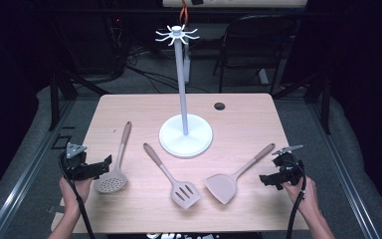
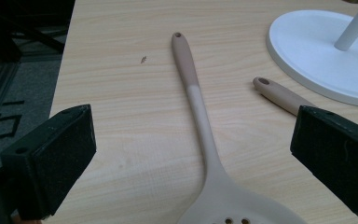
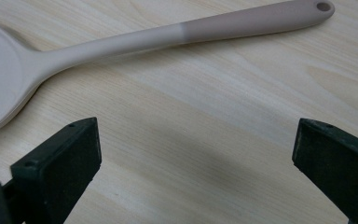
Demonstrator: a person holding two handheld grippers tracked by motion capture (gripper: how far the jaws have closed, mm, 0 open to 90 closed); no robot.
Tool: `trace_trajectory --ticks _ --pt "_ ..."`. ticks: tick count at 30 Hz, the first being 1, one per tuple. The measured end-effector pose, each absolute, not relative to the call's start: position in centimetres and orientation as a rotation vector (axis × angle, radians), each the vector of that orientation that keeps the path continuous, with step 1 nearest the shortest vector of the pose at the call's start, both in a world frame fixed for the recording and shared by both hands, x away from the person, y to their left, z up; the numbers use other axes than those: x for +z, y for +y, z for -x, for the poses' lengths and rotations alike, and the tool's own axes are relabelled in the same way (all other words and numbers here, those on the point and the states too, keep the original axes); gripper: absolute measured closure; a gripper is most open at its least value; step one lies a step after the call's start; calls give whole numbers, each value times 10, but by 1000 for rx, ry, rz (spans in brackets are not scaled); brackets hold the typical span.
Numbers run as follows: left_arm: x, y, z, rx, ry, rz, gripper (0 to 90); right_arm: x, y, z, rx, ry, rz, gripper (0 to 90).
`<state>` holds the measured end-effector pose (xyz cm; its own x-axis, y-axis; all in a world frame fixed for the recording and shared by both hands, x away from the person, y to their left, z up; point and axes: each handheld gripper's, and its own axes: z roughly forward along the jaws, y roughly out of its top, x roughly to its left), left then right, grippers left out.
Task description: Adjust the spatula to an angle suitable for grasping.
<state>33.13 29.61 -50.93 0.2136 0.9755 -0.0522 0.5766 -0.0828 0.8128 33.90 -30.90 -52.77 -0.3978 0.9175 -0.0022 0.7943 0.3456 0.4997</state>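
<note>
Three beige utensils lie on the wooden table (image 1: 238,114): a perforated skimmer (image 1: 113,178) at the left, a slotted turner (image 1: 179,186) in the middle and a solid turner (image 1: 229,181) at the right. Behind them stands a white hanging rack (image 1: 184,124) with hooks on top. My left gripper (image 1: 104,163) rests at the table's left edge, open, its jaws either side of the skimmer's handle (image 2: 200,116) without touching it. My right gripper (image 1: 264,180) sits open near the right edge, just short of the solid turner's handle (image 3: 205,30).
A small round hole (image 1: 219,106) sits in the table's far right part. A dark chair (image 1: 253,45) and cables stand beyond the table. The rack's round base (image 2: 321,51) lies close to the slotted turner's handle tip (image 2: 279,95).
</note>
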Motion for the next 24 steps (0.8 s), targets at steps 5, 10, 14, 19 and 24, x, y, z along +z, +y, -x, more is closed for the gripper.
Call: trace_trajectory --ticks 5,10,14,19,24 --pt "-512 294 -334 660 1454 -1773 0 -528 -310 -339 607 2329 -1542 6" --pt "-514 296 -333 650 1460 -1773 0 -528 -305 -343 608 2332 -1567 5" --pt "-514 296 -335 628 1465 -1780 0 -529 -304 -344 626 2332 -1605 6" --pt "-512 292 -334 643 1441 -1796 0 -526 -304 -345 674 2306 -1662 8" --pt "-511 294 -335 649 1428 -1793 0 -529 -295 -358 743 2265 -1775 22"
